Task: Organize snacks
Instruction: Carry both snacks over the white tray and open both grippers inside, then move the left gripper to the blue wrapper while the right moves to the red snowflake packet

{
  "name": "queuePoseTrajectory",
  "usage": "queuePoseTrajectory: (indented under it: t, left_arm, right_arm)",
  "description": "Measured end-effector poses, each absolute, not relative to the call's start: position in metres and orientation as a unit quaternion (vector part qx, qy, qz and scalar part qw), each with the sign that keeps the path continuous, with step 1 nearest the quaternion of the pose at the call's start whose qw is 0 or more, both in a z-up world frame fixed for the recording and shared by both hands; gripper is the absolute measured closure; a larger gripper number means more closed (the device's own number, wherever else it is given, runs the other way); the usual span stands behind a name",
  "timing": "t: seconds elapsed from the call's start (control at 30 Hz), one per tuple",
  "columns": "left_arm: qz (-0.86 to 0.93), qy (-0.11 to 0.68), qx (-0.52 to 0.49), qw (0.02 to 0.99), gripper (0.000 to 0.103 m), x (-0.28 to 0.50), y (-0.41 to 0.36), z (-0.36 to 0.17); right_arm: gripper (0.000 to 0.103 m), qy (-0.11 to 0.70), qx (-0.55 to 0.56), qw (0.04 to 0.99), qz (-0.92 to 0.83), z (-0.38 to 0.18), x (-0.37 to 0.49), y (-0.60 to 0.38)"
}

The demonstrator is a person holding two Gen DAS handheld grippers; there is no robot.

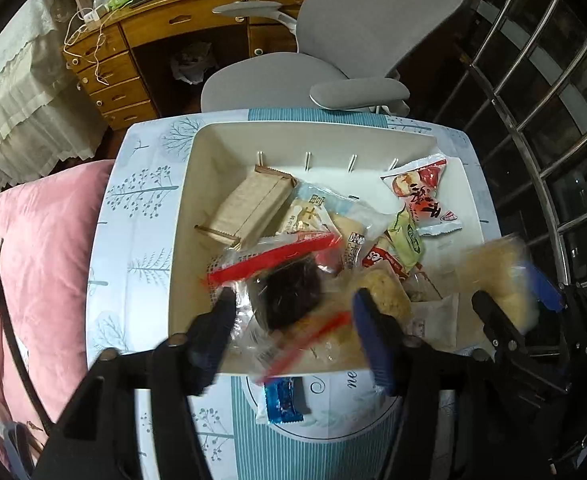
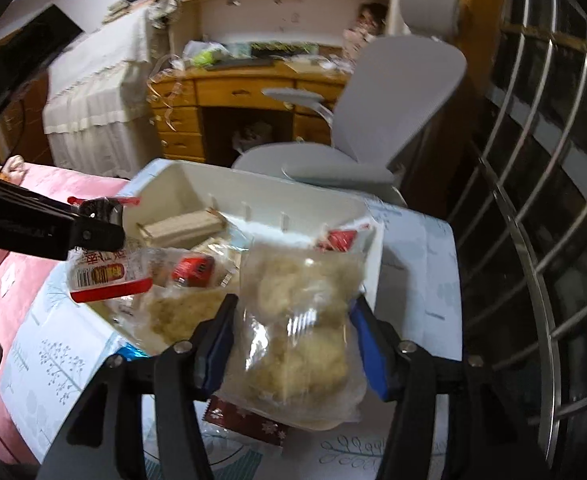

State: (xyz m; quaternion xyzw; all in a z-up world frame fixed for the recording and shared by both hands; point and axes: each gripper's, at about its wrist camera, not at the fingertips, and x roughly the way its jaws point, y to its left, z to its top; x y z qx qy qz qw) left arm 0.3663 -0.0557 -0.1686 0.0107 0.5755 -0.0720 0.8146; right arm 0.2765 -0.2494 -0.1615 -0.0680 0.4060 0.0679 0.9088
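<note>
A white bin (image 1: 197, 200) holding several snack packets stands on the tree-patterned table. My left gripper (image 1: 292, 294) hangs over the bin's near left part. A clear, red-ended packet with a dark brown cake (image 1: 289, 296) lies blurred between its jaws, and the pads stand off it. The right wrist view shows that gripper (image 2: 97, 220) from the side with the packet (image 2: 107, 276) under it. My right gripper (image 2: 295, 302) is over the bin's near right corner. A clear bag of pale flaky snack (image 2: 297, 320) sits loosely between its fingers, with a gap at the left pad.
A blue packet (image 1: 283, 400) lies on the table before the bin, and a dark red snowflake packet (image 2: 245, 420) lies under the bag. A grey office chair (image 1: 373, 40) and a wooden desk (image 1: 181, 20) stand behind. Pink bedding (image 1: 45, 240) is left, metal window bars (image 1: 533, 120) right.
</note>
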Motion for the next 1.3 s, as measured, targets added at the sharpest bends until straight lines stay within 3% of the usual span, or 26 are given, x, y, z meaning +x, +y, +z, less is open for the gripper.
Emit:
queuePoseTrajectory:
  t: [0.17, 0.8, 1.3]
  left_arm:
    - [-0.069, 0.581, 0.011, 0.811, 0.028, 0.367, -0.059, -0.170]
    - [-0.019, 0.573, -0.053, 0.818, 0.028, 0.264, -0.044, -0.142]
    - [0.021, 0.603, -0.064, 0.795, 0.028, 0.186, -0.036, -0.205]
  right_arm:
    - [0.033, 0.423, -0.041, 0.903, 0.053, -0.166, 0.281, -0.258]
    - [0.030, 0.439, 0.032, 0.895, 0.073, -0.139, 0.236, -0.301]
    - [0.030, 0.545, 0.115, 0.823, 0.114, -0.192, 0.203, -0.315]
